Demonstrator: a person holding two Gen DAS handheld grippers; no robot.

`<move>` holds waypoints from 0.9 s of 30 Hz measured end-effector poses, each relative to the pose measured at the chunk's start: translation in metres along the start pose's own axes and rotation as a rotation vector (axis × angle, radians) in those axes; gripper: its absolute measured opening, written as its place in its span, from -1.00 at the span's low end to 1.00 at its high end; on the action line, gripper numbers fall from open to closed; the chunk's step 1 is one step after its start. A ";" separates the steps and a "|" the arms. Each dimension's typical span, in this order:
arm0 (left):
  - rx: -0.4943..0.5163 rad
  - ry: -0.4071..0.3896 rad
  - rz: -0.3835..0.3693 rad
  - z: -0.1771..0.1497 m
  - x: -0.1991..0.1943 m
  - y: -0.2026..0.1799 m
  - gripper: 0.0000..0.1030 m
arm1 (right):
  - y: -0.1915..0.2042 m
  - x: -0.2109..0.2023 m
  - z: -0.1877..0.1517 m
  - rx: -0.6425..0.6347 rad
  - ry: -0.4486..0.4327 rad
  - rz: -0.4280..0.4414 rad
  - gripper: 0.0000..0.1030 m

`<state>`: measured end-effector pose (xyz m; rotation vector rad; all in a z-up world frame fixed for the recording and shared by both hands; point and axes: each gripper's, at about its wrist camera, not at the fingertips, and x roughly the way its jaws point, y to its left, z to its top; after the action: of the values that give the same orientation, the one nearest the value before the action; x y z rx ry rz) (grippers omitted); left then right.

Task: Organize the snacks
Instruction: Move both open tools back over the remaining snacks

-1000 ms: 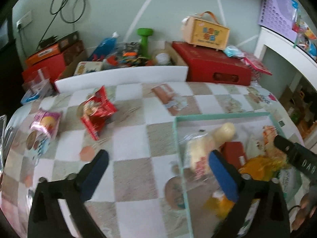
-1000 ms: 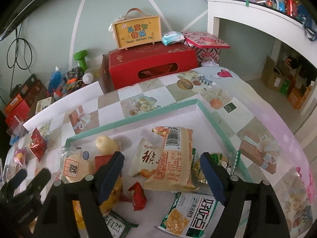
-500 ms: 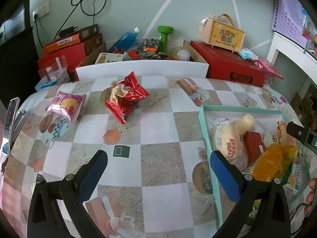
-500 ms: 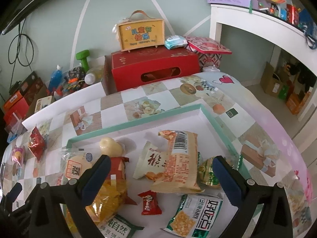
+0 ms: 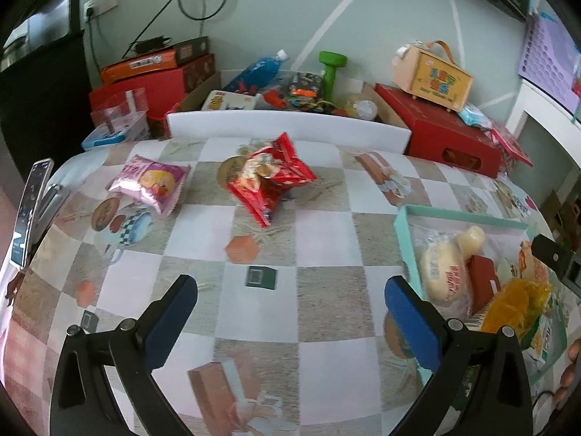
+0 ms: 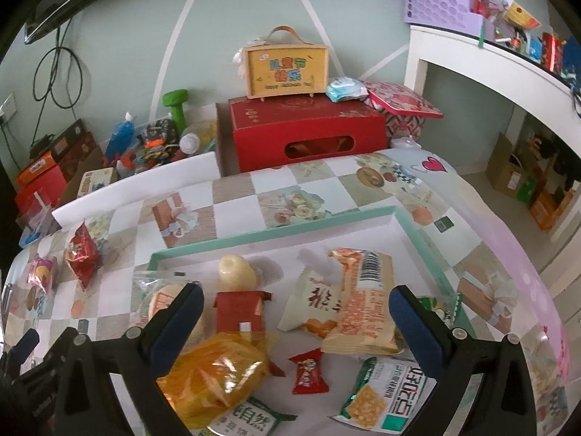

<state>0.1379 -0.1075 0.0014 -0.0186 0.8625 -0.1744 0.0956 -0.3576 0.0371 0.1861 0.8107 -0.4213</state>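
Note:
Two snack packs lie loose on the checked tablecloth: a red one and a pink one. A shallow mint-rimmed tray holds several snacks, among them an orange bag, a dark red pack and a barcode-printed packet. My left gripper hangs open over bare cloth, well short of the red pack. My right gripper stands wide open above the tray, empty.
A white board edges the table's far side. Behind it stand a red box with a yellow handled case on top, a green dumbbell and clutter. A phone leans at the left. A white shelf rises on the right.
The left gripper swung leftward, away from the tray, so the red and pink packs now lie ahead of it. The right gripper's jaws widened and pulled back over the tray.

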 end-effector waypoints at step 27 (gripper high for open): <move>-0.342 -0.095 0.130 0.027 0.016 0.148 0.99 | 0.162 0.002 -0.017 -0.264 -0.088 0.252 1.00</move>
<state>0.1903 0.0341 -0.0058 -0.2880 0.7876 0.0973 0.1556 -0.2061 0.0244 0.0222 0.7376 -0.0823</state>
